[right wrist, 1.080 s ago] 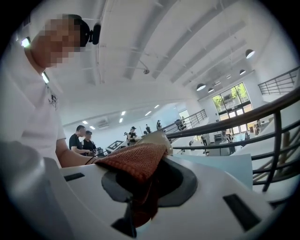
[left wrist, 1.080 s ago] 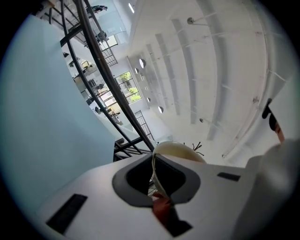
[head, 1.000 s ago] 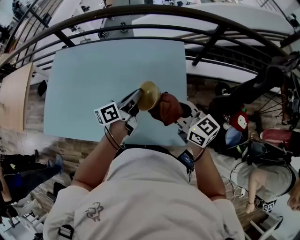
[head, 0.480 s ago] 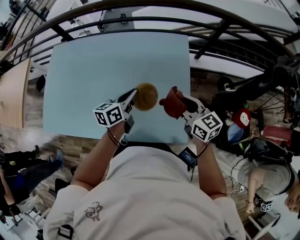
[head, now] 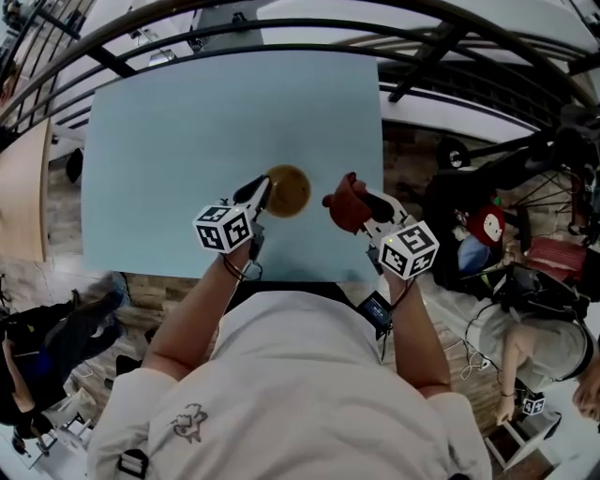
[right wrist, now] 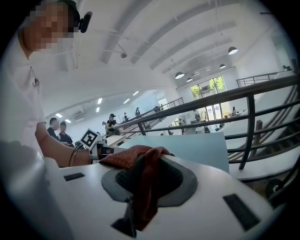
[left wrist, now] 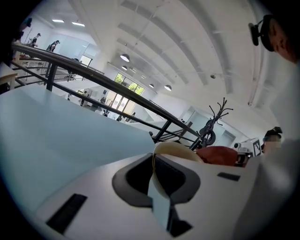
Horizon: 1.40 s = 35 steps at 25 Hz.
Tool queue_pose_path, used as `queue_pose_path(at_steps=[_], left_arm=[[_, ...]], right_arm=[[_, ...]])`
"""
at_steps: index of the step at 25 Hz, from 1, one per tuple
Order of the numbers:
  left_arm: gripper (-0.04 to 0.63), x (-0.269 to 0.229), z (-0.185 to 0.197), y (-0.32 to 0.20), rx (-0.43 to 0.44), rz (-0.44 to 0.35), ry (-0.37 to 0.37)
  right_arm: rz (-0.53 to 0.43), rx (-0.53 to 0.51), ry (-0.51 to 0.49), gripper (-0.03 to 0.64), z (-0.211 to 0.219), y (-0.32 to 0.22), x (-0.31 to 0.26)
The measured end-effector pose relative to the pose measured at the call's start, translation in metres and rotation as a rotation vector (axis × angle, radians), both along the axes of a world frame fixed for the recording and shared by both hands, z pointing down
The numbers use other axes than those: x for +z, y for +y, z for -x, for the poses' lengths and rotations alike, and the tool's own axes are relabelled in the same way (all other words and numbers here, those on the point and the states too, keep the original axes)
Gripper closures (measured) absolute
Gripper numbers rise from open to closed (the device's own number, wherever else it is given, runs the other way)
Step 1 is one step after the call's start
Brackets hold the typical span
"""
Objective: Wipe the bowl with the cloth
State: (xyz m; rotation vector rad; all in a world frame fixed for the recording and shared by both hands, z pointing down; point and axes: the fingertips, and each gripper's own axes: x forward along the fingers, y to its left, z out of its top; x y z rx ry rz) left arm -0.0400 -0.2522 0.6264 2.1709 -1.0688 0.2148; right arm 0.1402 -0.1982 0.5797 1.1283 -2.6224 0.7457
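Over blue table (head: 187, 122), left gripper (head: 263, 192) pinches bowl (head: 289, 190) rim, right gripper (head: 364, 201) pinches cloth (head: 343, 208)

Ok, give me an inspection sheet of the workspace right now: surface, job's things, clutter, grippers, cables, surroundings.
Surface: light blue table, bare where visible.
Job's things: bowl is held by its rim, and I cannot tell if it touches the table. The cloth is bunched and held apart from the bowl.
Clutter: nothing seen on the table.
Grippers: left gripper is shut on the bowl's rim. Right gripper is shut on the cloth.
Cables: thin cable loops at the left wrist.
Surroundings: dark railing runs beyond the table, with people standing farther off.
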Motion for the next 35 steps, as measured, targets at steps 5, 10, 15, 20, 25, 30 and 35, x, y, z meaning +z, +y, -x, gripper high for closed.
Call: queue_pose_path(at_steps=[5,10,15,20,25,30,35], left_arm=[[0.571,0.033,-0.002,-0.009,0.027,0.022,-0.045],[0.571,0.076,-0.004,-0.021,0.056,0.064,-0.088],[0.571,0.108,-0.004,-0.022,0.082,0.088,-0.115],[0.569,0.134,-0.008,-0.024,0.1,0.097,-0.114],[0.569,0.161,-0.015,-0.024,0.113,0.093,-0.136],[0.569,0.178,-0.022,-0.022,0.136,0.101,-0.152],[0.56,0.186,-0.024,-0.023,0.148,0.096,-0.146]], right_arm=[[0.054,0.036,0.005,0.531,-0.001,-0.004,0.03],[0.104,0.058,0.016,0.531,-0.001,-0.015,0.064],[0.136,0.076,0.029,0.531,-0.002,-0.017,0.085],[0.163,0.093,0.031,0.531,-0.008,-0.02,0.1],[0.178,0.104,0.034,0.531,-0.014,-0.022,0.113],[0.194,0.11,0.025,0.531,-0.016,-0.022,0.122],[0.198,0.106,0.024,0.531,-0.011,-0.021,0.128]])
